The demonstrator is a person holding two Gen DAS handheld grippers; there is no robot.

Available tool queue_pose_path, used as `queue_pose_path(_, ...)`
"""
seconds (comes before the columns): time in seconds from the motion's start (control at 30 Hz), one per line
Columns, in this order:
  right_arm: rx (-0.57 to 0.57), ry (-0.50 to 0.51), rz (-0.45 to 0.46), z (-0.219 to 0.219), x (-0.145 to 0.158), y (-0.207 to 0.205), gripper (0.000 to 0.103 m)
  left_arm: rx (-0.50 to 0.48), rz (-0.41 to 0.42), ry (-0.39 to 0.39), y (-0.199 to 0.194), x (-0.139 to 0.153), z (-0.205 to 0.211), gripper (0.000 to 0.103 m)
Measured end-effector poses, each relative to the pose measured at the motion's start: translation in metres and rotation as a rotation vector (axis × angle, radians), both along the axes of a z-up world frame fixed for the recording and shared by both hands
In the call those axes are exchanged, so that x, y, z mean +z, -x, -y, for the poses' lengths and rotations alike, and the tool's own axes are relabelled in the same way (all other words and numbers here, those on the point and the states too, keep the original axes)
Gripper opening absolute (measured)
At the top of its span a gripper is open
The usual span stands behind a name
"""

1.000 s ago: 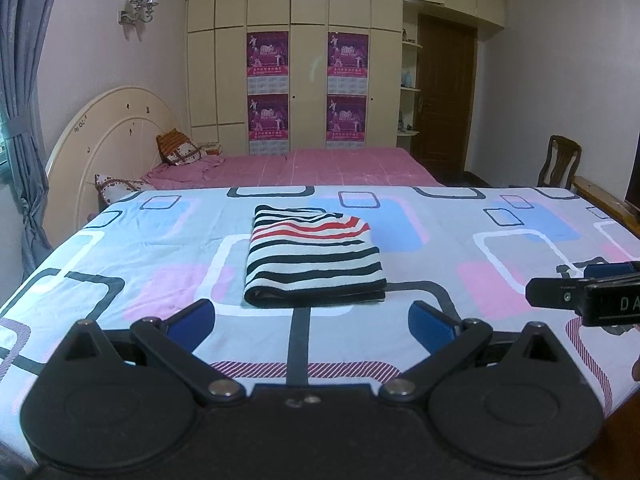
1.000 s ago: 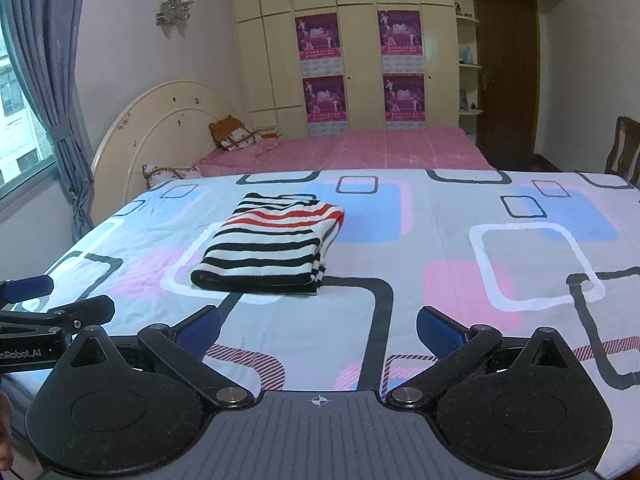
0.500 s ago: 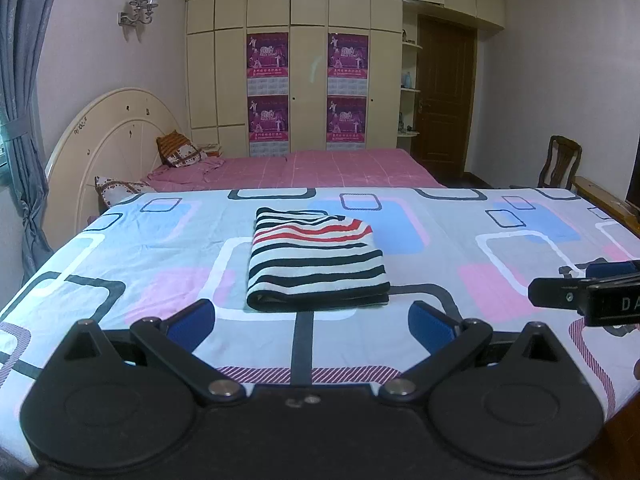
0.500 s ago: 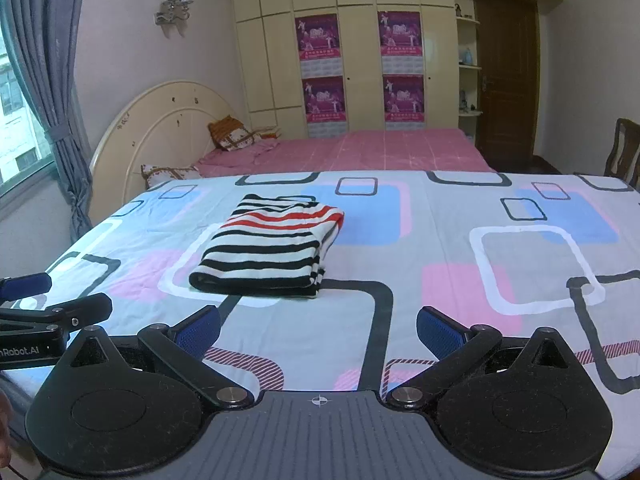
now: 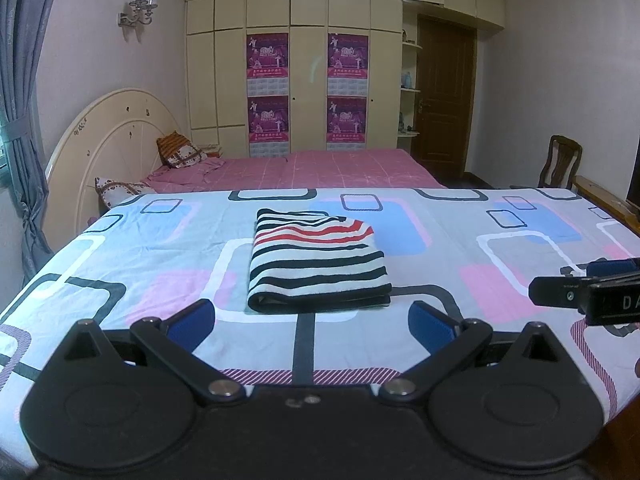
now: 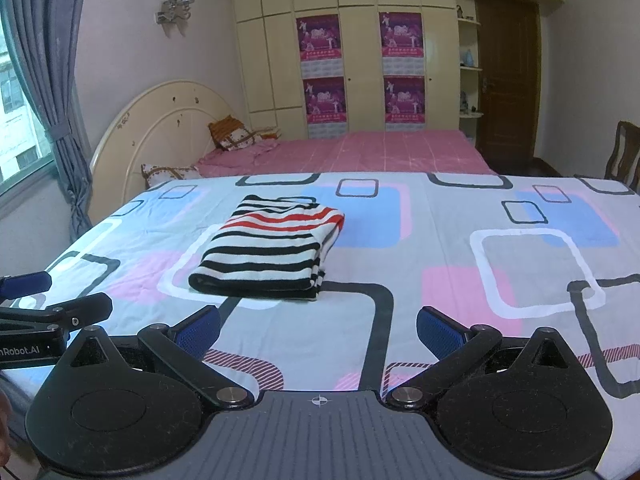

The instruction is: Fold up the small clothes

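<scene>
A black, white and red striped garment lies folded into a neat rectangle on the patterned bedsheet. It also shows in the right wrist view. My left gripper is open and empty, held just short of the garment's near edge. My right gripper is open and empty, to the right of and nearer than the garment. The right gripper shows at the right edge of the left wrist view. The left gripper shows at the left edge of the right wrist view.
A second bed with a pink sheet and pillows stands behind, with a rounded headboard. Cream wardrobes line the back wall. A wooden chair and a wooden bed rail are at the right. Curtains hang at the left.
Both views have shifted very slightly; the garment sits a touch higher or closer in frame. The garment keeps its folded shape and both grippers stay open.
</scene>
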State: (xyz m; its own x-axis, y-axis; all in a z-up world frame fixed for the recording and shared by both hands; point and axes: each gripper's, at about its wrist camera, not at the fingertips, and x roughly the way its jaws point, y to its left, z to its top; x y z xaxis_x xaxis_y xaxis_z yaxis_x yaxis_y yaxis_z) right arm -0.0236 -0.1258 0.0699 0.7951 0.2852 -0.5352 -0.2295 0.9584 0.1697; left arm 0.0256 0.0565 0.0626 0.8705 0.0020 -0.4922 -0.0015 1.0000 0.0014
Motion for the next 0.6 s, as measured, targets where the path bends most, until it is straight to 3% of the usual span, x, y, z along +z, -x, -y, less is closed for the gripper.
queue_pose_path(0.6,0.008,0.008,0.008,0.0056,-0.0012,-0.0007,0.103,-0.009,0.007,-0.011,-0.0028,0.0023,-0.0012,0.103)
